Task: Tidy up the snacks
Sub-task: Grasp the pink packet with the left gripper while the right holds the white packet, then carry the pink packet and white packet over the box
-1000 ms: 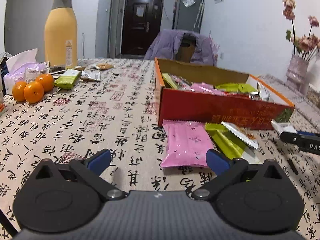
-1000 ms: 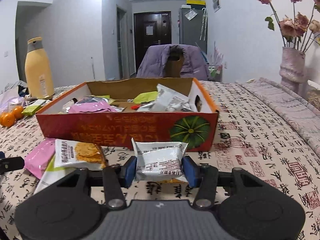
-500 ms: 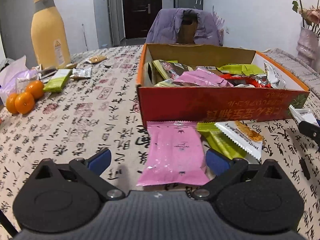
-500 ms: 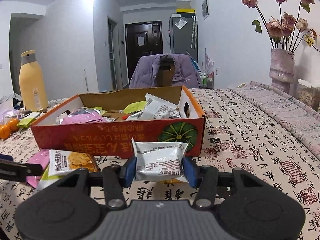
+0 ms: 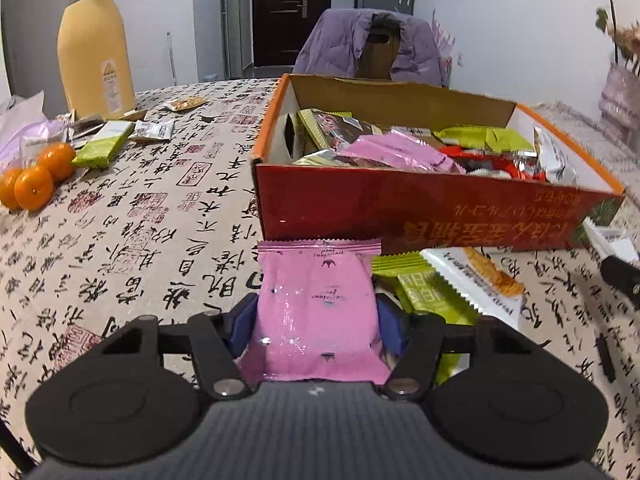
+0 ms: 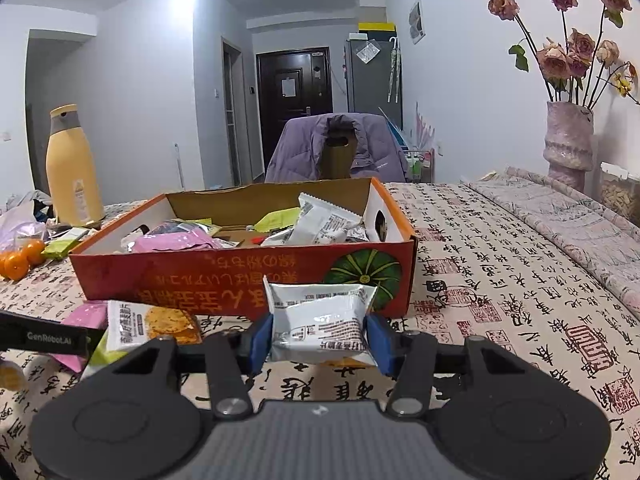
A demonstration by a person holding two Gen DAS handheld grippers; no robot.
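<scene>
An open red cardboard box (image 5: pixel 420 212) holding several snack packets stands on the table; it also shows in the right wrist view (image 6: pixel 224 276). My left gripper (image 5: pixel 316 320) is shut on a pink snack packet (image 5: pixel 316 300) in front of the box's left end. My right gripper (image 6: pixel 318 336) is shut on a white snack packet (image 6: pixel 320 320), held just above the table before the box's right end. A green packet (image 5: pixel 424 292) and a white cracker packet (image 5: pixel 476 280) lie on the table beside the pink one.
A yellow bottle (image 5: pixel 94 46), tangerines (image 5: pixel 34 182), a green packet (image 5: pixel 102 148) and small wrappers lie at the far left. A vase of dried roses (image 6: pixel 568 140) stands at the right. A chair with a purple jacket (image 6: pixel 340 152) is behind the table.
My left gripper moved forward over the pink packet and closed on it. My right gripper rose a little with the white packet in it.
</scene>
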